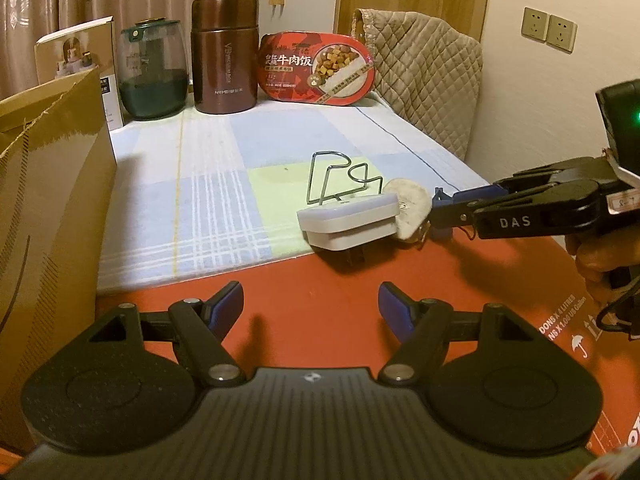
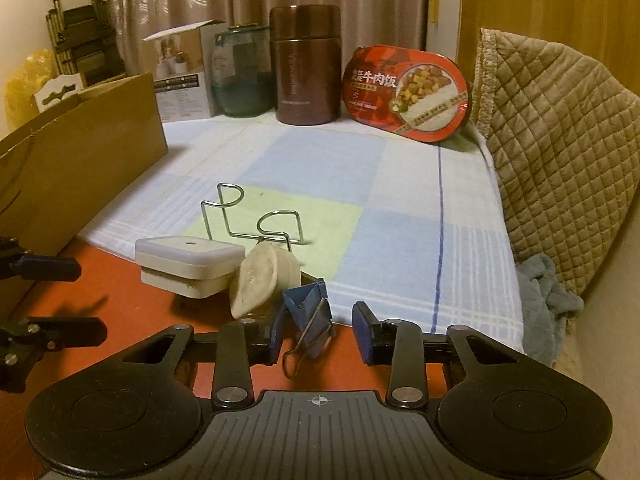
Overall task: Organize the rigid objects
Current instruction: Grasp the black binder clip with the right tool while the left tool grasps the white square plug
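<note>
Low in the centre of the right wrist view, a blue binder clip (image 2: 307, 312) lies between the spread fingers of the right gripper (image 2: 320, 334), which do not yet pinch it. It looks light, stiff and springy; the folded blue body seems the safer hold, since the thin wire handles could swivel or slip. Just left sit a pale round stone (image 2: 256, 284) and a white plug (image 2: 188, 268). The left gripper (image 1: 311, 308) hangs spread over the red board (image 1: 320, 272).

Blue binder clip (image 2: 310, 312) beside beige shell (image 2: 256, 284), white plug-in light (image 2: 188, 266)
</note>
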The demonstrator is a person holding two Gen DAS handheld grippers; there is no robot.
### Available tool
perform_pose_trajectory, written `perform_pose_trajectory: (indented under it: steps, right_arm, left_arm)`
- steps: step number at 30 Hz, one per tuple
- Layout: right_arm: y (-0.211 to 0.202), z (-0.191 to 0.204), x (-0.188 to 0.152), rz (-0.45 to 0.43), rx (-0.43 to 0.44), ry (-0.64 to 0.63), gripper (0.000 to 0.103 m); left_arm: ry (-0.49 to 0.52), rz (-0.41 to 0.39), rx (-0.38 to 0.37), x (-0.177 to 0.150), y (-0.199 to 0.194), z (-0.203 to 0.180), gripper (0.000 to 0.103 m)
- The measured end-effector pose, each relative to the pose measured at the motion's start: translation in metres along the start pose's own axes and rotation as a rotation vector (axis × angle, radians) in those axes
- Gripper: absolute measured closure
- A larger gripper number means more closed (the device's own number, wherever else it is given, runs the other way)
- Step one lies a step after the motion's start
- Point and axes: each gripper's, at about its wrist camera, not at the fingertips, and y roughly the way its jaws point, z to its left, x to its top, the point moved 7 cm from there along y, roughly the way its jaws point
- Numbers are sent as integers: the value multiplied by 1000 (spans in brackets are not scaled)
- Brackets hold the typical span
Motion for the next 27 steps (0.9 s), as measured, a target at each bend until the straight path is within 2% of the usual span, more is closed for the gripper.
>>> perform_pose_trajectory:
  steps: [4, 7, 13, 18, 21, 25, 27]
  right_arm:
    - [0, 1, -1, 5, 26, 5, 89]
    - [-1, 7, 0, 21, 41, 0, 91]
    - [-8, 14, 0, 95, 14, 37, 92]
    - [-17, 28, -10, 142, 52, 4, 92]
    - [-19, 34, -14, 146, 45, -48, 89]
    - [-20, 33, -12, 118, 41, -62, 67]
    - [-20, 33, -10, 93, 42, -76, 65]
  left_arm:
    - [-3, 2, -5, 0, 1, -1, 33]
    - [-4, 5, -6, -1, 2, 0, 33]
    - [-7, 7, -6, -1, 0, 1, 33]
    - [-7, 7, -9, -2, -2, -1, 33]
    - [-7, 8, -11, -2, -2, -1, 33]
    - [-13, 7, -7, -2, -1, 1, 33]
    - [-20, 8, -5, -2, 0, 3, 33]
